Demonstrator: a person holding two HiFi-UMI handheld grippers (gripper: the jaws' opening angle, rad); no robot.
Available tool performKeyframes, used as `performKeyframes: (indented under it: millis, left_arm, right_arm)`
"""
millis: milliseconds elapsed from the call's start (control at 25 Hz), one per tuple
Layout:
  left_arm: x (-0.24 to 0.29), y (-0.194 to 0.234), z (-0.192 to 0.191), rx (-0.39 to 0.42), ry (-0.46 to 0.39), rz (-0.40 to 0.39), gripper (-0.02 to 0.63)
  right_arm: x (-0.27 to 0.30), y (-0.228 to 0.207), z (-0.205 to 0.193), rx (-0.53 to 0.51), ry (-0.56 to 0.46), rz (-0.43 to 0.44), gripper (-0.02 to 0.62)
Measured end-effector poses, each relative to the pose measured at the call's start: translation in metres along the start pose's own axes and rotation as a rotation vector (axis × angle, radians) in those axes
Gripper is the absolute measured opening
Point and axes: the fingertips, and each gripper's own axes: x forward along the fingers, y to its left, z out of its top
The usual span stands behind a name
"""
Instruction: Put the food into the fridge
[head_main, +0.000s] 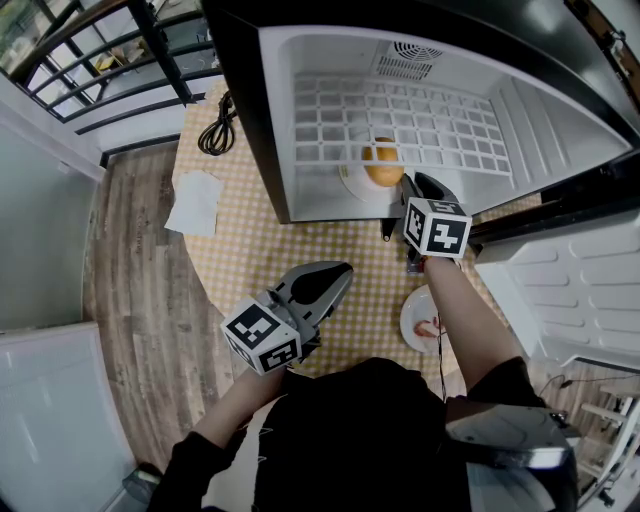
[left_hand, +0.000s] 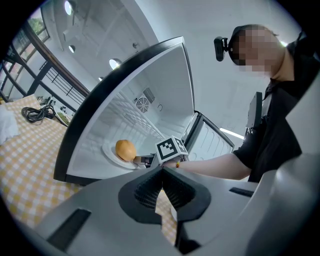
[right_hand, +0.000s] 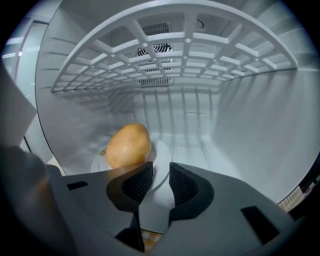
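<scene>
Left gripper (left_hand: 161, 171) closed above table (head_main: 250, 250), right gripper (right_hand: 160, 172) parted at fridge (head_main: 530, 110) mouth

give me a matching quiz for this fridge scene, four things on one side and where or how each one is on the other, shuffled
Column one
1 potato
2 cable
3 cloth
4 left gripper

Column two
a shut, with nothing between the jaws
b on a plate inside the fridge
c white, lying on the table
d black, coiled on the table to the left of the fridge

Pairs: 1-b, 2-d, 3-c, 4-a
</scene>
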Motion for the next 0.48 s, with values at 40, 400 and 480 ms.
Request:
performKeyframes:
  millis: [40,400,480]
  left_arm:
    - [-0.0001,0.0,0.0,0.0,-0.001,0.001,0.014]
    - [0.0005,-0.0008,-0.0007,-0.002,0.001,0.002,0.014]
    - [0.0003,-0.0006,-0.0008,0.002,-0.001,0.004,0.014]
  right_arm:
    - [-0.0003,0.0005,0.0006,-0.021,-0.001,-0.003,0.112]
    - [0.0,0.0016,0.0014,-0.07,-0.004,-0.007,0.112]
    - [-0.0001,0.0018,0.0012,-0.073,-0.003,-0.008,0.112]
